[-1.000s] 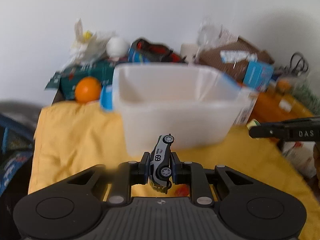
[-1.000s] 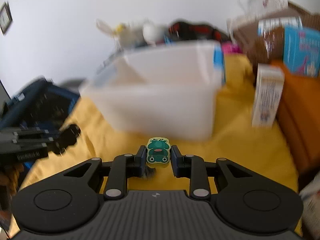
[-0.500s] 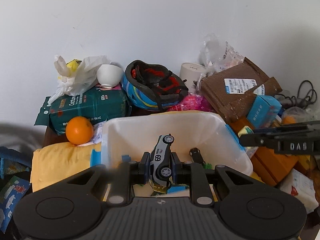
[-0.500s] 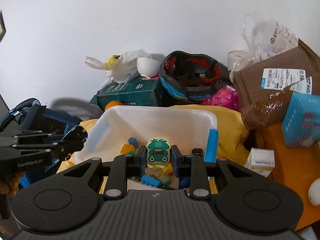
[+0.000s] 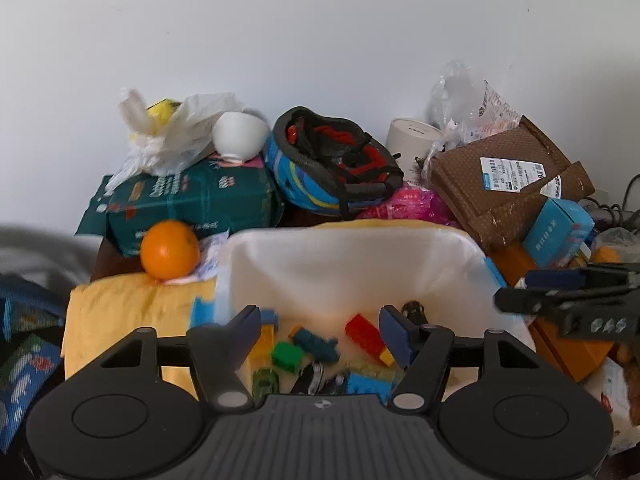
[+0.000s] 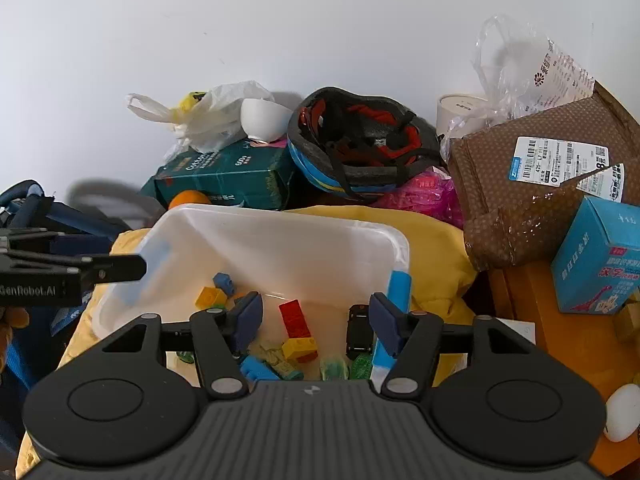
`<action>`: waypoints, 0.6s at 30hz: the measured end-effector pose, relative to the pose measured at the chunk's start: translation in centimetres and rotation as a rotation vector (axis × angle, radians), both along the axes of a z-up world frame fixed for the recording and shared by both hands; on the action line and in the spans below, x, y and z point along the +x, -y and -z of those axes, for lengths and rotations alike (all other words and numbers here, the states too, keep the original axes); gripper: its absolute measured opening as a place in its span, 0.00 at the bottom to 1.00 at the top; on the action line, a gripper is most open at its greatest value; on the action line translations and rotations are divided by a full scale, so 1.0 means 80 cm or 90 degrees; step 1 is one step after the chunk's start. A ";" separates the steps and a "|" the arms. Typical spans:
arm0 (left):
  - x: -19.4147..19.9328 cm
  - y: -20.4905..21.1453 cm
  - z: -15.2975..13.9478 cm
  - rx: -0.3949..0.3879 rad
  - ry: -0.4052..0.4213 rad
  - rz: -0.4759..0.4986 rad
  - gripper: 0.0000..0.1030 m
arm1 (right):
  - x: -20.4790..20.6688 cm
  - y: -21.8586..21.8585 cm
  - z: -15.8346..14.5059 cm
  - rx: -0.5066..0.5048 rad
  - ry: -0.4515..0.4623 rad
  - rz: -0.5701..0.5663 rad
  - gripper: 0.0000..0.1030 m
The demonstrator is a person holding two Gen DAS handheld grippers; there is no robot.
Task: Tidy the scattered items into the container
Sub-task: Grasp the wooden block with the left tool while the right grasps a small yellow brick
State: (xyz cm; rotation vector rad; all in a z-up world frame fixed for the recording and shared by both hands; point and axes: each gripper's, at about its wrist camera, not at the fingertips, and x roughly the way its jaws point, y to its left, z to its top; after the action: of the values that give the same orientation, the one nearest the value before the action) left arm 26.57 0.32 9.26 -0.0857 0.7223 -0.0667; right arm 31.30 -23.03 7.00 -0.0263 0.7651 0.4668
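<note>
As they open, both tongs [image 5: 320, 326] [image 6: 316, 318] empty.

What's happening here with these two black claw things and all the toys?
A person is tidying toys with a claw tool in each hand. Both the left gripper and the right gripper hang over the white plastic bin, jaws opening with nothing between them. Building bricks and small toy cars already lie inside.

Black ribbed left gripper [image 5: 320, 330], navy pads [image 5: 394, 334], silver screws
</note>
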 end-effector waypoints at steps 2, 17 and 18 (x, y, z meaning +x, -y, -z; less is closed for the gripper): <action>-0.029 -0.002 0.009 0.010 0.015 0.000 0.67 | -0.018 0.007 -0.001 0.019 0.012 -0.007 0.61; -0.196 0.020 0.172 0.063 -0.064 0.010 0.67 | -0.203 -0.033 0.162 -0.059 -0.057 -0.089 0.40; -0.196 0.020 0.176 0.059 -0.069 0.007 0.67 | -0.204 -0.036 0.167 -0.060 -0.056 -0.088 0.40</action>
State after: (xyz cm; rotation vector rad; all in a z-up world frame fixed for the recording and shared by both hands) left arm 10.89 -1.29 -4.82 0.0028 0.8325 -0.0399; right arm 14.96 -20.11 -6.37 -0.1482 0.8757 0.5649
